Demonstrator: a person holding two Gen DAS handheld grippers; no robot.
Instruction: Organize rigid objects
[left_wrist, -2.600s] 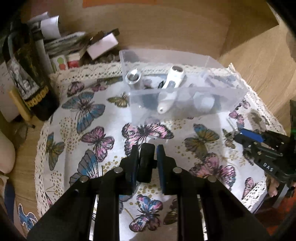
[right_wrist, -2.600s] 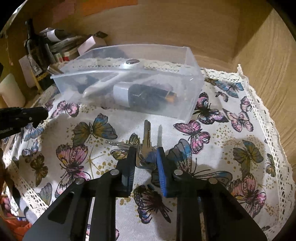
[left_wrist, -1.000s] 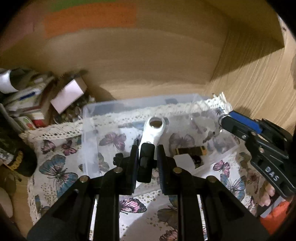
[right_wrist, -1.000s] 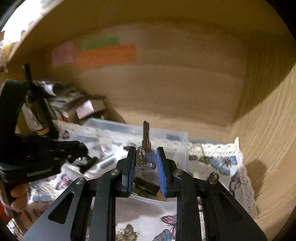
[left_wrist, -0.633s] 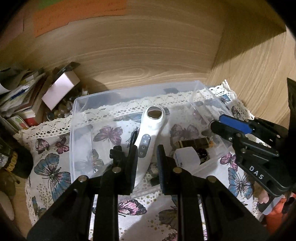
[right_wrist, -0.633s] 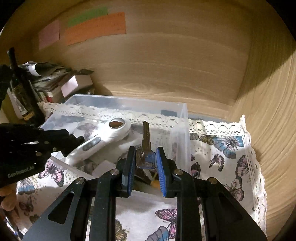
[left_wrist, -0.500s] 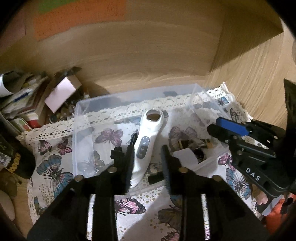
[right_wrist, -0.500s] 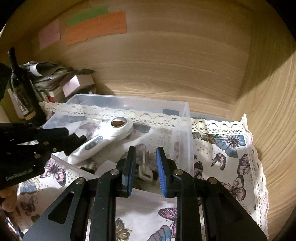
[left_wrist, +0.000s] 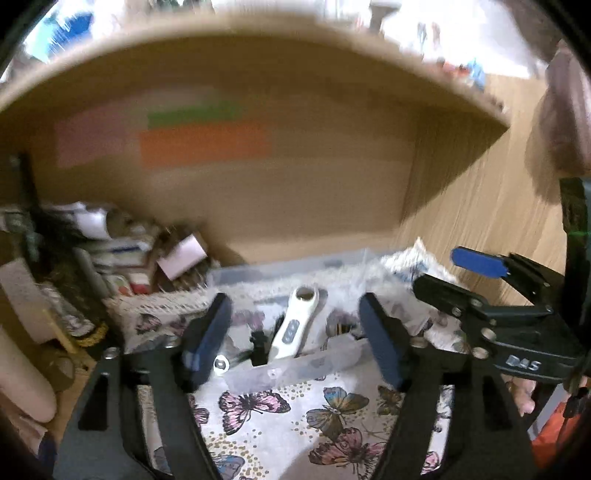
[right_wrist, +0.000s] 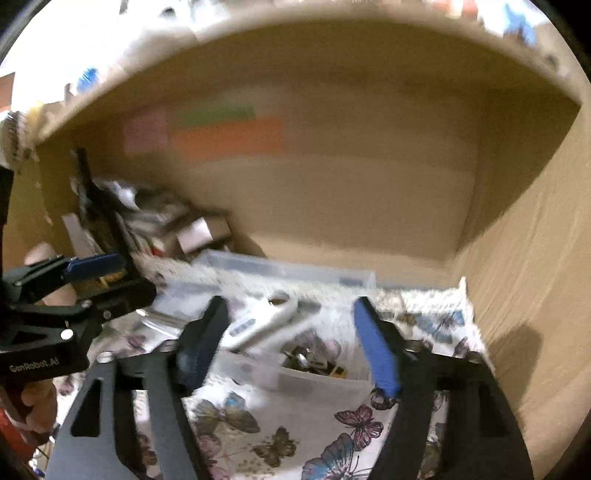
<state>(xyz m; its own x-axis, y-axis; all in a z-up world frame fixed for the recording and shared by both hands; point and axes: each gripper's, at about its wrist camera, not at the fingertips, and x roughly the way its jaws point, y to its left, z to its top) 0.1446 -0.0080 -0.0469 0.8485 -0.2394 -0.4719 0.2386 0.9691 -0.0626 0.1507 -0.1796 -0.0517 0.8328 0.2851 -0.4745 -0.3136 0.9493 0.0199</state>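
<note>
Both drops into the bin (left_wrist: 295, 369) look done: my left tool (left_wrist: 295, 343) and right tool (right_wrist: 291, 343) have just opened wide, empty, so next I find another loose item.

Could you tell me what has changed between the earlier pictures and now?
Both grippers let go: the left gripper dropped its small black part and the right gripper dropped the keys into the clear bin. Their jaws have just been opening and now stand wide with nothing between them. Both views show the grippers pulled back from the bin. The white handheld device stays in the bin on the butterfly cloth.
</note>
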